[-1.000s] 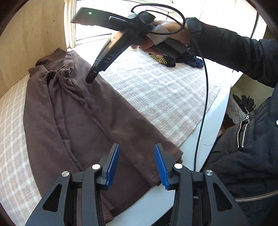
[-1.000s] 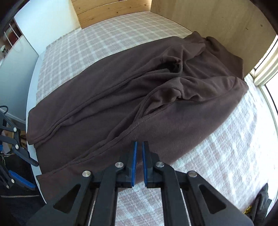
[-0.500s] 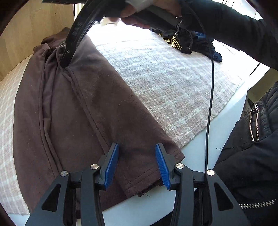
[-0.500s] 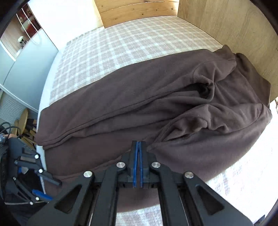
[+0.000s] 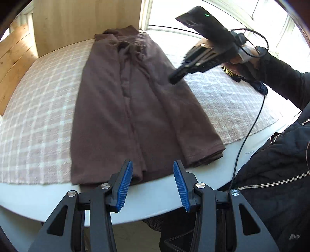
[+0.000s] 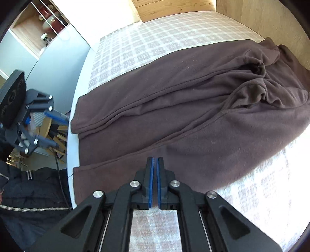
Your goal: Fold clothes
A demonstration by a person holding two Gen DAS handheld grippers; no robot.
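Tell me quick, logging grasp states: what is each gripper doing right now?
Left gripper: open, holding nothing.
Right gripper: shut, empty, above the brown garment.

From where I sit, a checked pink-and-white cloth covers a white table ahead of the tongs. Pale wooden panels stand at the far edge beyond them. To the right of the left tongs a bright window floods the cloth with sun. Left of the right tongs I see a grey-blue wall and a wooden shelf with ornaments.
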